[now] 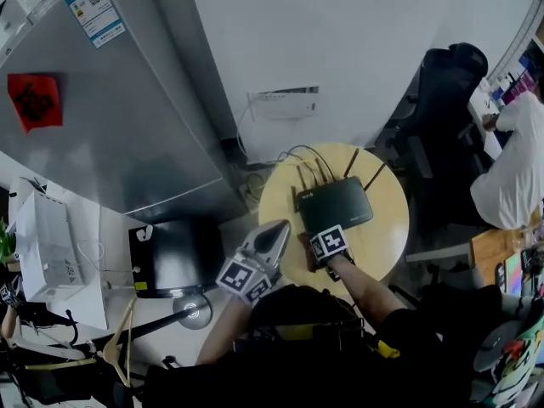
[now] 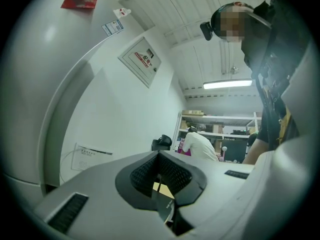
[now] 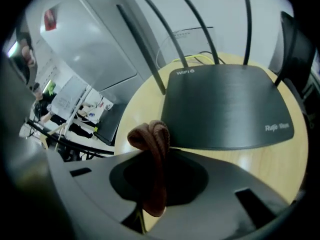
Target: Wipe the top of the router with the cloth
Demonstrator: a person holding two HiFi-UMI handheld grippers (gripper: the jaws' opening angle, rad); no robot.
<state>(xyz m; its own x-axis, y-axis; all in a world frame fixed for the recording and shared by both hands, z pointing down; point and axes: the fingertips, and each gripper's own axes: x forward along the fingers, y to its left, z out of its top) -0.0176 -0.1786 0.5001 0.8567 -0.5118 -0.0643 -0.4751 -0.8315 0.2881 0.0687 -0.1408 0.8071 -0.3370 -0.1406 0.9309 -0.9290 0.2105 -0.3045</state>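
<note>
A black router with several raised antennas lies on a small round wooden table. In the right gripper view the router fills the middle, its flat top bare. My right gripper is shut on a brown cloth, which bunches up just short of the router's near left edge. In the head view the right gripper sits at the router's near edge. My left gripper hovers at the table's left rim, tilted upward. Its jaws are shut with nothing between them.
A tall grey cabinet stands at the left and a white wall with a socket box behind the table. Cables run from the router. A black chair and a seated person are at the right; a black box lies low on the left.
</note>
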